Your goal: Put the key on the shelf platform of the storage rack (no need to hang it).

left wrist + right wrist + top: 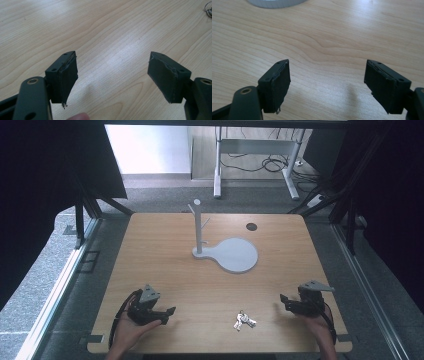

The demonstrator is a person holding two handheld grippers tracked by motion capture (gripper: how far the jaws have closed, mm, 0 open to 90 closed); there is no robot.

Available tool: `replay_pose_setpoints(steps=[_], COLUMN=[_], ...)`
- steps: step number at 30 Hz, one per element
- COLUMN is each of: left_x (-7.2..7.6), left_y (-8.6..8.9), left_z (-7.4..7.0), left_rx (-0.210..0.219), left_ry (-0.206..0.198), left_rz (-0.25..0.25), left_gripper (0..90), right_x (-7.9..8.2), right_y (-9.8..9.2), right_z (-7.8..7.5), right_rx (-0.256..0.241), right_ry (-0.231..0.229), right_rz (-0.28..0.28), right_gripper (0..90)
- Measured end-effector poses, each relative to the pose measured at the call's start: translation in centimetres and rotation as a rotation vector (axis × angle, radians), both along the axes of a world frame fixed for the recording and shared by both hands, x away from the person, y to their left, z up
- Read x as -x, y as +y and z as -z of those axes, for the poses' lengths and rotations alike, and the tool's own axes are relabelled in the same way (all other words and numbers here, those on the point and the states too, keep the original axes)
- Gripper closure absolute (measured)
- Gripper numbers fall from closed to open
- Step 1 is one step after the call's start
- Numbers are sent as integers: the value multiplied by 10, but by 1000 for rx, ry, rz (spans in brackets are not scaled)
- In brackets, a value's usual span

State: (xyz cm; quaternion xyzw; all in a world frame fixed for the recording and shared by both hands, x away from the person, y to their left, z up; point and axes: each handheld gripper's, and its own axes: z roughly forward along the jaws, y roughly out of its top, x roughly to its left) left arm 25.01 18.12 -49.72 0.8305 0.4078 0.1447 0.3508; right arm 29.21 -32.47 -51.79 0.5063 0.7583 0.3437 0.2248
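High view: metal keys [244, 321] on grained wood table [165, 265] between wide-spread left gripper [169, 315] and right gripper [281, 302].

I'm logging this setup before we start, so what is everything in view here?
Table: one, light wood, centre.
Stand: one, grey post with pegs on a round-ended base, table's middle.
Keys: one bunch, silver, near edge between the grippers.
Round mark: one, dark, far right of tabletop.
Desk frame: one, grey, floor beyond.
Cables: several, black, under that frame.
Left hand-held gripper: black, open, near left.
Right hand-held gripper: black, open, near right.
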Motion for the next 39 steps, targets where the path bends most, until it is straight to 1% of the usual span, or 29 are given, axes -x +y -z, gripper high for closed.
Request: replay_pose_setpoints(steps=[2,5,6,9,10,11,15,16,22,23,25,31,34,35,36,37,39], left_x=[0,0,-1,0,0,0,-1,-1,0,0,1,1,2,2,2,3,3], left_y=[1,2,2,1,0,0,-1,-1,-2,-2,-1,1,3,4,4,4,3], left_z=[0,0,1,0,0,1,2,2,1,1,-1,-2,-5,-6,-6,-6,-5], left_rx=[6,5,4,4,3,1,-1,-2,-4,-6,-9,-10,-1,1,2,1,2], left_ry=[1,3,4,3,3,5,8,3,-4,-5,-9,-5,-10,-12,-12,-11,-11], left_rz=[-2,-3,-4,2,5,6,5,15,20,19,18,13,12,10,9,10,13], left_gripper=[243,243,243,244,244,244,244,246,250,251,252,253,256,256,257,257,256], right_x=[1,2,3,4,5,5,4,4,4,3,3,3,6,6,6,8,9], right_y=[2,3,2,1,1,1,2,2,4,5,6,9,11,11,11,12,12], right_z=[-1,-2,-2,-2,-2,-2,-1,-1,1,1,0,-2,-3,-3,-4,-8,-14], right_rx=[10,9,8,3,-1,0,3,2,1,-11,-15,-17,-7,-7,4,33,41], right_ry=[-7,-9,-13,-15,-16,-15,-13,-11,-6,2,8,23,45,45,58,67,74], right_rz=[-7,-12,-24,-36,-52,-56,-67,-69,-78,-75,-78,-94,-108,-108,-117,-129,-139], right_gripper=[231,247,273,284,295,298,313,318,335,344,358,389,408,408,411,419,429])
